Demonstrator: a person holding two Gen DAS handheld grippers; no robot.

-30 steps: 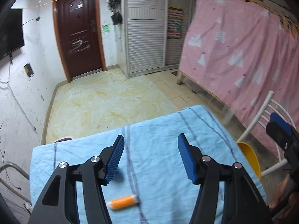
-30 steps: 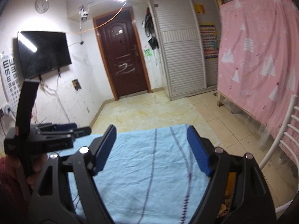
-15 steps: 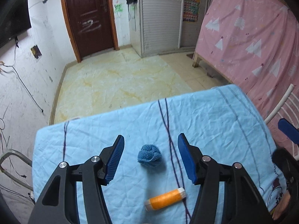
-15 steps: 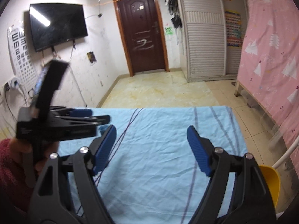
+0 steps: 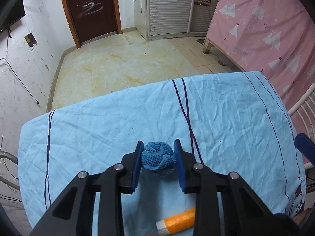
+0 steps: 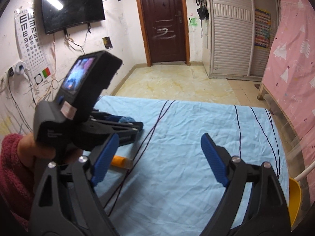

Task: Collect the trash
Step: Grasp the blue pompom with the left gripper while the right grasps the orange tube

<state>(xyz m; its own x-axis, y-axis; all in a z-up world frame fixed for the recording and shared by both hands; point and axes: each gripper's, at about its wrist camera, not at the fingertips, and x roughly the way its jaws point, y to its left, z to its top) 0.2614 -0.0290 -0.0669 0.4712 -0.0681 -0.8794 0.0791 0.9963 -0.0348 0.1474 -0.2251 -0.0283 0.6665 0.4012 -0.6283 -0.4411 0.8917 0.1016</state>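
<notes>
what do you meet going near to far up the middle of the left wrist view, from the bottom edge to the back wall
orange thread spool with a white end → left gripper closed on the blue knitted ball → wrinkled light blue sheet with dark stripes → yellowish marbled floor tiles → dark brown door

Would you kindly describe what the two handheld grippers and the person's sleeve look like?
Both the left gripper and the right gripper have black plastic frames, silver pivot bolts and ribbed blue finger pads. A small lit screen tops the left one. The sleeve is fuzzy dark red.
</notes>
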